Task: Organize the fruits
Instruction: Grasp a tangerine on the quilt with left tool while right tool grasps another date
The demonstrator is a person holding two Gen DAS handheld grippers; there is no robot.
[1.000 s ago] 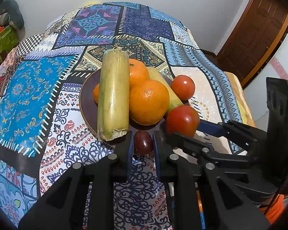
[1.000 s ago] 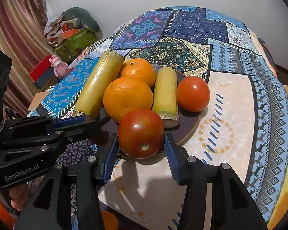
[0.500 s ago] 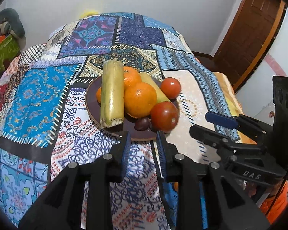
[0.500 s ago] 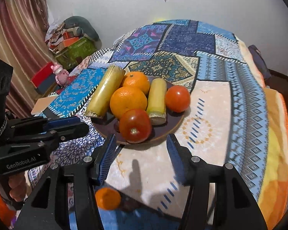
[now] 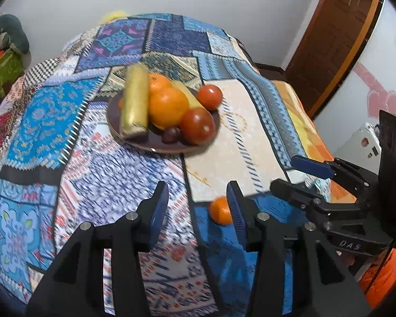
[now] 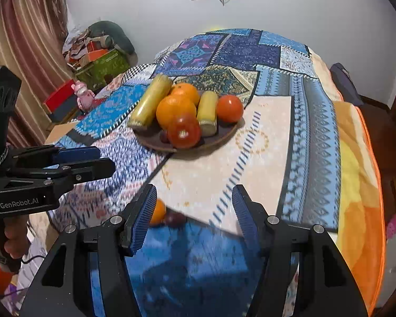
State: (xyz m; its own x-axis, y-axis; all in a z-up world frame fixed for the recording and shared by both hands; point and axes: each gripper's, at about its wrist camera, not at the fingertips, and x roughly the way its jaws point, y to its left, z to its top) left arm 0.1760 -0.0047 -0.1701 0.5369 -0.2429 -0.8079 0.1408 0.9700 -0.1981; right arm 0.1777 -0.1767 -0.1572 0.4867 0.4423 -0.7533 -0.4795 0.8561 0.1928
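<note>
A dark round plate (image 5: 134, 142) (image 6: 224, 137) on the patchwork cloth holds two oranges (image 5: 167, 107), two tomatoes (image 5: 198, 125) (image 6: 184, 132), two yellow-green cane pieces (image 5: 134, 104) (image 6: 148, 103) and a small dark grape (image 5: 170, 135). A small orange (image 5: 219, 210) (image 6: 158, 211) lies loose on the cloth near the front, with a dark grape (image 6: 174, 218) beside it. My left gripper (image 5: 196, 206) is open and empty, well back from the plate. My right gripper (image 6: 194, 208) is open and empty, also back from the plate.
The patchwork cloth (image 5: 39, 121) covers a bed-like surface that falls away at its orange right edge (image 6: 361, 185). A wooden door (image 5: 335, 31) stands at the right. Boxes and a pink toy (image 6: 81, 95) sit on the floor at the left.
Both grippers let go of a fruit on the plate, the left a grape and the right a tomato, then drew back and opened wider. The loose small orange came into view.
</note>
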